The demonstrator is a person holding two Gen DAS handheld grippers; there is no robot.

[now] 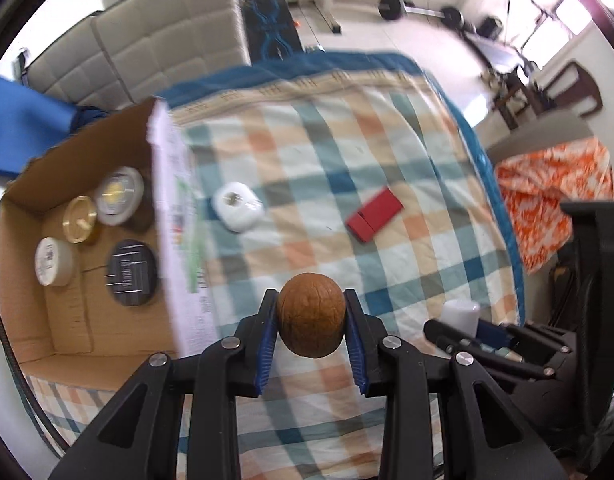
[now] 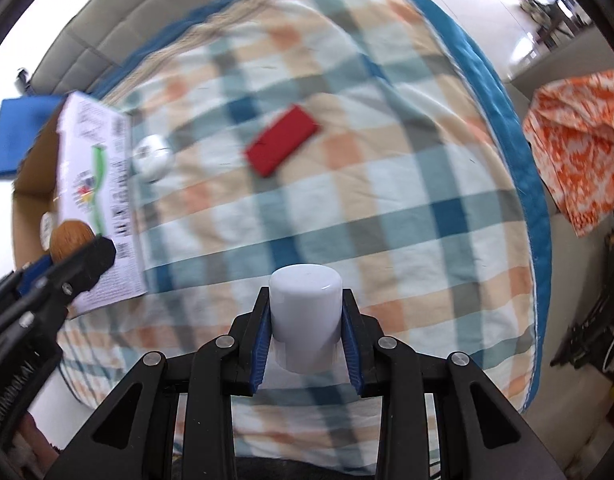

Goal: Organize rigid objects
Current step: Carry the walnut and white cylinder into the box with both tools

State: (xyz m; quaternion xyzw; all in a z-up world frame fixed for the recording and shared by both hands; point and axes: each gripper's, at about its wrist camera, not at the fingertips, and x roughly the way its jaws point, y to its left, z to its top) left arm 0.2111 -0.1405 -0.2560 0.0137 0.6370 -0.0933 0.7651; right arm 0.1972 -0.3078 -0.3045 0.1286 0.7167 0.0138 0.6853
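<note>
Both tongs are gripping as I am working over the checked bed [image 1: 347, 152]: left tongs [image 1: 311, 320] pinching a brown nut-like ball [image 1: 310, 314], right tongs [image 2: 306, 320] pinching a white cylinder [image 2: 305, 316], so I am judging it best to be carrying each level over the cardboard box [image 1: 67, 320] wall before releasing.

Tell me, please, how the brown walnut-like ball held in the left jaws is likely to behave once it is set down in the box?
The brown ball looks rounded all over, so it would probably roll on the flat floor of the cardboard box. Its wrinkled shell looks hard, so likely stiff. The left gripper touches only its curved sides, so it might slip.
</note>
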